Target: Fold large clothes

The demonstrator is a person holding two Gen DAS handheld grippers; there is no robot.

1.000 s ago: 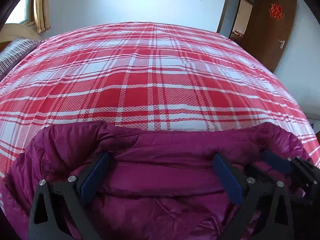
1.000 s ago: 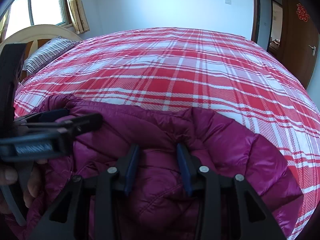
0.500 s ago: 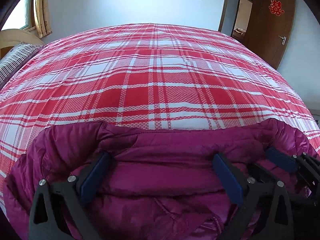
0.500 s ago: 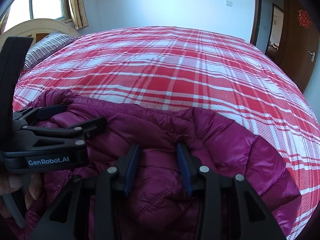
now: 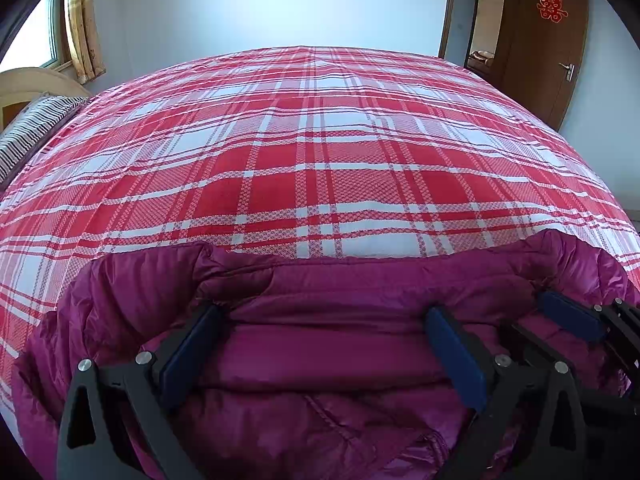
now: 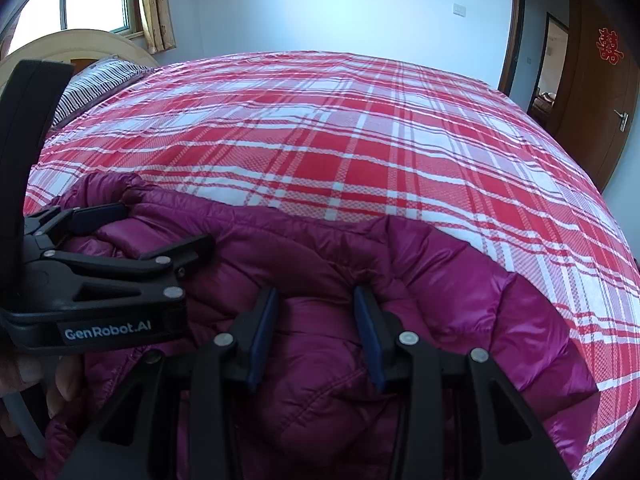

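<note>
A magenta quilted puffer jacket [image 5: 320,360] lies bunched on the near side of the bed, its far edge running across both views. My left gripper [image 5: 322,332] stands wide open, its fingertips sunk into a broad flat fold of the jacket that spans the gap. It also shows from the side in the right wrist view, where the left gripper [image 6: 160,226] sits near the jacket's left rolled end. My right gripper [image 6: 316,320] is shut on a puffy bunch of the jacket [image 6: 460,300], the fabric puckering at its tips. One of the right gripper's blue pads [image 5: 568,316] shows at the right edge.
The bed's red and white plaid cover [image 5: 320,160] stretches far beyond the jacket. A striped pillow [image 6: 92,84] and a wooden headboard [image 6: 80,44] are at far left. A brown door [image 5: 544,40] stands at far right. A hand [image 6: 60,392] holds the left gripper's handle.
</note>
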